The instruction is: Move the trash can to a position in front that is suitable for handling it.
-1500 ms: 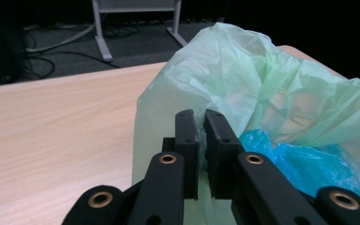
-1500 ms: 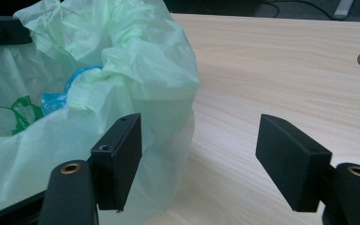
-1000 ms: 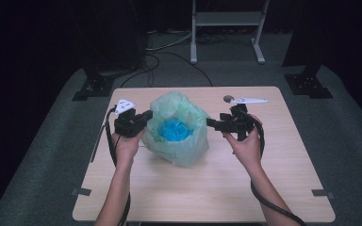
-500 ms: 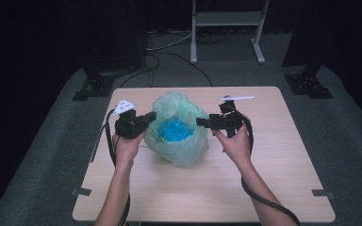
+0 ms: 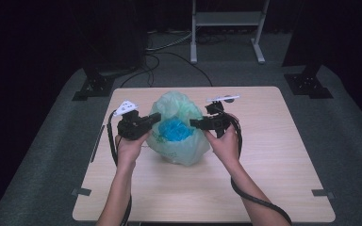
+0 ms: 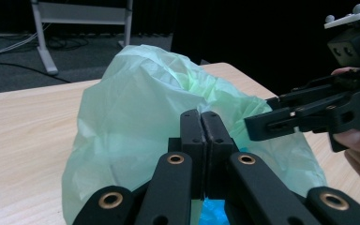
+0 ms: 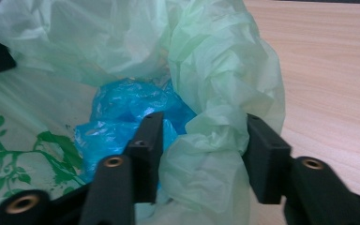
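Bag [image 5: 181, 127] sits mid-surface [image 5: 273, 179], blue wad [image 5: 175, 129] inside. Your left gripper [image 6: 200, 123] has its fingers pinched tight on the bag's near rim. Your right gripper [image 7: 201, 140] has just been closing (bunched far rim between, not yet clamped). Finish that squeeze, then pull apart.

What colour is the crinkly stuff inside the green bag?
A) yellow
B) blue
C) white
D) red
B: the right gripper view shows crumpled blue plastic lying inside the pale green bag, and the high view shows the same blue patch in the bag's open mouth.
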Demonstrator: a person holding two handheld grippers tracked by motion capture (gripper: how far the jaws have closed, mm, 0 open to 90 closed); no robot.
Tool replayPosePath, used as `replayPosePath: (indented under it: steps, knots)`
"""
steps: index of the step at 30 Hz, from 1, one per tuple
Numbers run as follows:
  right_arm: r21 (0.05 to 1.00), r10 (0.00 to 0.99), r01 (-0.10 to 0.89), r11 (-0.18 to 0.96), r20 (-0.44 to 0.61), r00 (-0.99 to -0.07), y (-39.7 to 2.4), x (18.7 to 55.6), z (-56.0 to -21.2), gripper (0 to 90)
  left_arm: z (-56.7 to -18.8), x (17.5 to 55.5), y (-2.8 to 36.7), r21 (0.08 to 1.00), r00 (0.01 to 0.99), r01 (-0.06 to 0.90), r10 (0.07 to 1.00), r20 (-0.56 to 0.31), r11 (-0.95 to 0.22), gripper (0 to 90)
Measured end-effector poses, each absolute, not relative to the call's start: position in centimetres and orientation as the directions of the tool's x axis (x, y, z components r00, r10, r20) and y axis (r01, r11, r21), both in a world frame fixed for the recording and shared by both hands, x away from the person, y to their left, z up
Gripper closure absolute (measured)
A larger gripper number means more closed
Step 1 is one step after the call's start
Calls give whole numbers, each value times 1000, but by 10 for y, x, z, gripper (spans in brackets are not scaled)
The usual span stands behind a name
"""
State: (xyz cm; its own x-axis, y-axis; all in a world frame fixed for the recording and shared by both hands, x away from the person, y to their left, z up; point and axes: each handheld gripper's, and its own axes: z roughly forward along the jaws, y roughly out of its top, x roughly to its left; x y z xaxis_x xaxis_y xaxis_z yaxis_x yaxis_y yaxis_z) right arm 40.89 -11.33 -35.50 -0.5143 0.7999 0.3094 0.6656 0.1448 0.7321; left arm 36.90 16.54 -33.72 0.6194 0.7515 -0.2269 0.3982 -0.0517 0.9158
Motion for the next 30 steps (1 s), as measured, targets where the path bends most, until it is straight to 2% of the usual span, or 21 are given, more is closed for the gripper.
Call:
replayPosePath:
  steps: [6,11,17,25,30]
  knots:
    - [751,827,642,154,257,-499,-113,408,-349,714,-335,372,165,913,636,408,724,-269,-19,894]
    - [761,834,633,141,253,-490,-115,409,-345,750,-329,372,163,916,642,401,716,-274,-9,894]
    - [780,839,612,130,243,-488,-116,409,-338,749,-323,372,165,919,647,394,710,-277,0,893]
    - [766,830,631,124,268,-488,-115,415,-338,731,-322,373,166,918,647,396,709,-281,3,893]
    - [776,833,619,121,260,-489,-115,415,-336,770,-319,373,168,921,650,390,706,-283,10,893]
